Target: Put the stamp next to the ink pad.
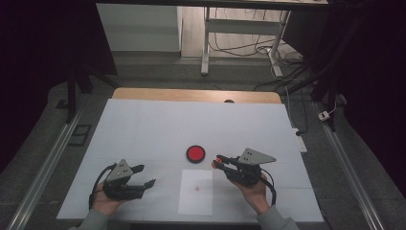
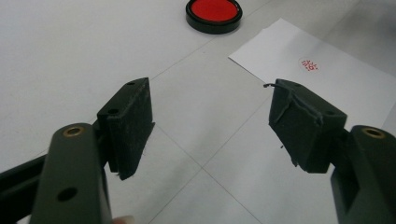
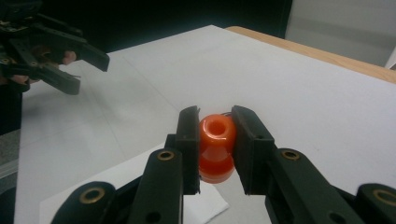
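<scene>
My right gripper (image 1: 219, 161) is shut on an orange stamp (image 1: 215, 164), held just above the white table right of the middle. In the right gripper view the stamp (image 3: 216, 140) sits squeezed between the two pads. A round red ink pad (image 1: 195, 154) in a black case lies a little to its left. A white sheet of paper (image 1: 196, 199) bearing a small red stamp mark (image 1: 197, 188) lies near the front edge. My left gripper (image 1: 147, 175) is open at the front left, nothing between its fingers (image 2: 128, 121), which point toward the ink pad (image 2: 214, 11) and paper (image 2: 336, 88).
The table is covered in white (image 1: 143, 129), with a wooden edge (image 1: 191, 94) at the back. Beyond it are a desk frame (image 1: 206, 48) and cables on the floor. Metal rails (image 1: 43, 167) run along both sides of the table.
</scene>
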A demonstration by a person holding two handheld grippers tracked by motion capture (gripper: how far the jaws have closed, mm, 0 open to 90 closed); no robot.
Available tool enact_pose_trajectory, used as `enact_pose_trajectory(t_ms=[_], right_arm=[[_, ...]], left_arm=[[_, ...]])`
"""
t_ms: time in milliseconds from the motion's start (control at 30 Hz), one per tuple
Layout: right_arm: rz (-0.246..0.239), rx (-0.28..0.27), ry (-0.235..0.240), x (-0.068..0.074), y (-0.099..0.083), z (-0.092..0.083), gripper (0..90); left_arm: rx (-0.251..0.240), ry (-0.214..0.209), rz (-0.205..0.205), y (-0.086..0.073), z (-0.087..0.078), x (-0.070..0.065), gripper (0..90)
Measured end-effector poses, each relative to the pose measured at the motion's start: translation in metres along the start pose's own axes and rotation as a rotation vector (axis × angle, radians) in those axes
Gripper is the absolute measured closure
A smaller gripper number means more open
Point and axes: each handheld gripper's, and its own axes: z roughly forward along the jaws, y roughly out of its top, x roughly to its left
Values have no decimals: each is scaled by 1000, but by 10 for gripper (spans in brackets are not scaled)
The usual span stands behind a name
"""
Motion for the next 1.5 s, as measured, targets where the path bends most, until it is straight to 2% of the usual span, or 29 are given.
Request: enact_pose_trajectory(t_ms=[367,600,867,1133,1233,1333,1500], right_arm=[[22,6,-33,-21,9,10,724],[24,19,-55,-33,16,20,723],[45,59,-77,-47,13,41,723],[53,98,-104,-54,7,62,723],[40,126,-128,-59,5,66,723],[54,127,-143,-65,3,68,722],[59,158,-160,-70,-3,72,722]], left_arm=[[17,-10,-9,-1,4,3,302],[16,-1,-9,-1,3,3,301],[13,6,-22,-2,2,6,299],[13,5,-19,-3,2,6,297],[15,2,-19,-3,2,7,297],[17,2,-17,-3,2,6,296],[18,3,-13,-3,3,5,295]])
